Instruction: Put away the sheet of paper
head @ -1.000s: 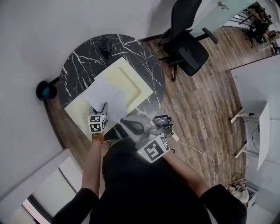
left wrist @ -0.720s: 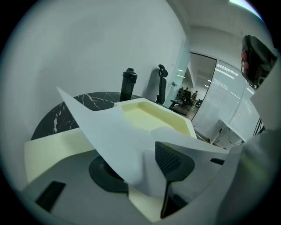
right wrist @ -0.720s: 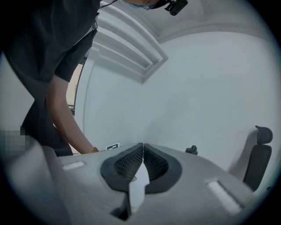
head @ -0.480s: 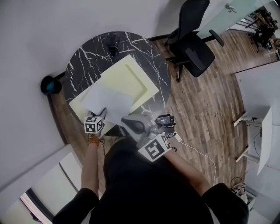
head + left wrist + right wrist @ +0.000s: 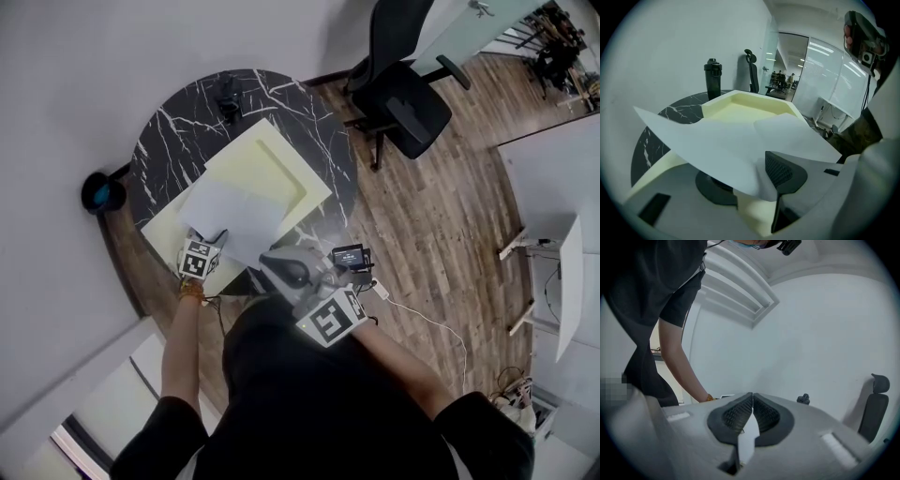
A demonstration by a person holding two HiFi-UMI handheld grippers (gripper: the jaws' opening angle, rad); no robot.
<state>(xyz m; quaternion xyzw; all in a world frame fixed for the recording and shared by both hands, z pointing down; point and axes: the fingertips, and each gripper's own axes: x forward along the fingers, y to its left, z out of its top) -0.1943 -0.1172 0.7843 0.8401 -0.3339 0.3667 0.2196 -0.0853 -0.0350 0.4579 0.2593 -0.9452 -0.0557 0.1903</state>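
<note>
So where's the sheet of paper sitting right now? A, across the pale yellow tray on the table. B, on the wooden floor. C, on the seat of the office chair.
A: the sheet of paper lies across the pale yellow tray on the black marble table, with its near corner between the left gripper's parted jaws.

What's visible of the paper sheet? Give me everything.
The paper sheet is plain white, thin and slightly curled, with no print showing. It lies across the pale yellow tray on the marble table. Its near corner droops between the open jaws of the left gripper, which are not pinching it.
</note>
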